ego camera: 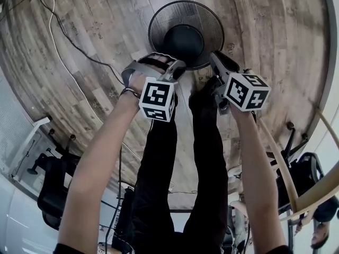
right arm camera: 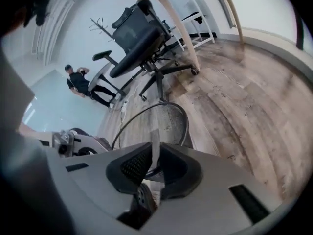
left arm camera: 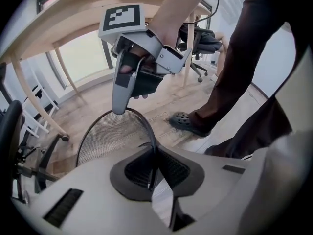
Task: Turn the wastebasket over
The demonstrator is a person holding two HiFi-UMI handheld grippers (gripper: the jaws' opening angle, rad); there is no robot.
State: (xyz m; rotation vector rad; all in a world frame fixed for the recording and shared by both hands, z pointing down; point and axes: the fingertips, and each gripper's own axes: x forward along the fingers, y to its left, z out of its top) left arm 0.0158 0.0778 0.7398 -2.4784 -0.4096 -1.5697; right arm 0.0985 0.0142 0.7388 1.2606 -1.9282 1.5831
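A round black wire-mesh wastebasket (ego camera: pixel 185 15) stands mouth up on the wood floor, straight below me. My left gripper (ego camera: pixel 177 70) reaches down to the near left of its rim. In the left gripper view its dark pads are shut on the rim wire (left arm camera: pixel 154 155), with the mesh wall (left arm camera: pixel 112 136) curving away beyond. My right gripper (ego camera: pixel 214 60) is at the near right of the rim. In the right gripper view its pads (right arm camera: pixel 155 160) are pressed close on the rim, with the basket's hoop (right arm camera: pixel 156 119) ahead. The right gripper's finger (left arm camera: pixel 122 102) touches the far rim in the left gripper view.
The person's black-trousered legs (ego camera: pixel 196 157) and a dark clog (left arm camera: pixel 188 123) stand right beside the basket. A white cable (ego camera: pixel 53 30) runs over the floor at left. A black office chair (right arm camera: pixel 139 38) and wooden table legs (right arm camera: pixel 181 28) lie beyond, with another person (right arm camera: pixel 78 80) far off.
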